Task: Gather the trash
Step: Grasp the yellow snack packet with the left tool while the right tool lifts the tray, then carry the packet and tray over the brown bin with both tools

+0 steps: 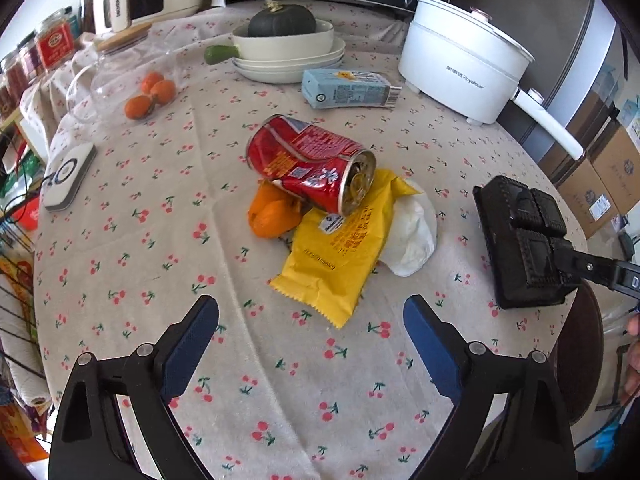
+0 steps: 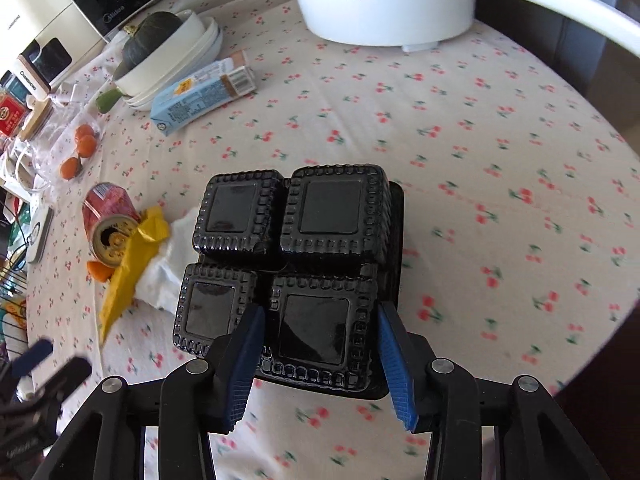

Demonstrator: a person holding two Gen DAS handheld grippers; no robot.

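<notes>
Right wrist view: right gripper clamped on black four-cell plastic tray, lifted for carrying; left gripper apart, trash pile at twelve o'clock.

Both grippers same build: left gripper and right gripper have black angular linkage arms, round silver pivot screws at the joints, and blue finger pads with fine ribbed texture (pads look darker navy on the left). Bare skin of a hand at frame edge.
</notes>
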